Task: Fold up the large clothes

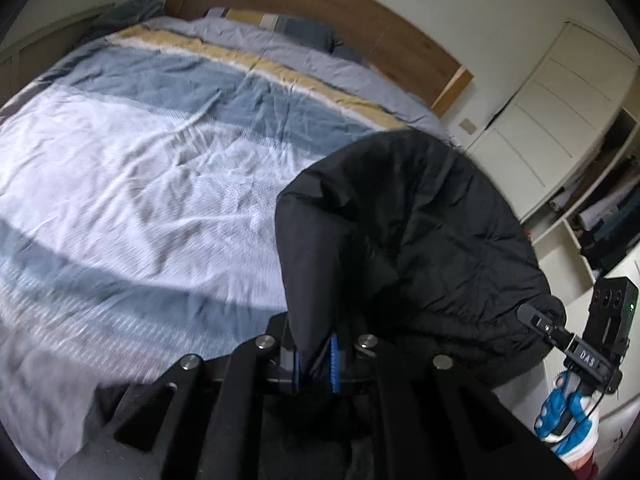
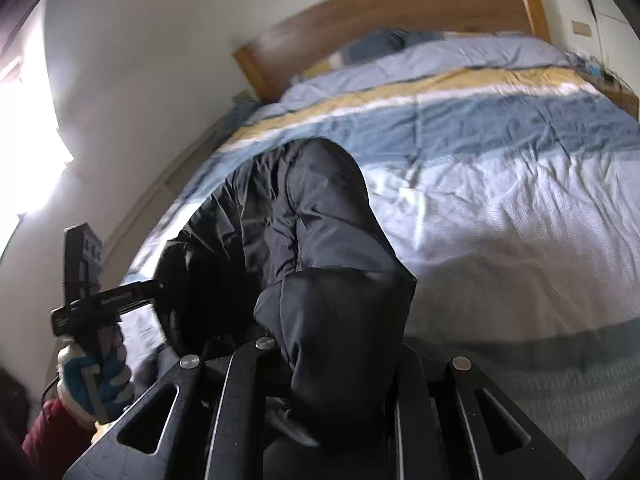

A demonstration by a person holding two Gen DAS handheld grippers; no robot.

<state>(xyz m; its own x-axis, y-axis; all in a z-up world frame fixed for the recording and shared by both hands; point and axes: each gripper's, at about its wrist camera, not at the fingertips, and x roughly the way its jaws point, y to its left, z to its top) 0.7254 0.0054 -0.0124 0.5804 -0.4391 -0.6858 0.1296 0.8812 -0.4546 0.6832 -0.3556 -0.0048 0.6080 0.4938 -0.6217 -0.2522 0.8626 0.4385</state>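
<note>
Left wrist view shows the left claw (image 1: 316,356) closed on the black jacket (image 1: 420,240). The right claw (image 2: 320,384) also pinches it. Jacket hangs between both claws, above the bed's (image 1: 140,160) near edge, bed lying ahead.

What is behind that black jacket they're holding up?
Behind the black jacket lies the bed's striped duvet, with a wooden headboard beyond. Both the left gripper and right gripper pinch the jacket, which covers part of the duvet.
</note>
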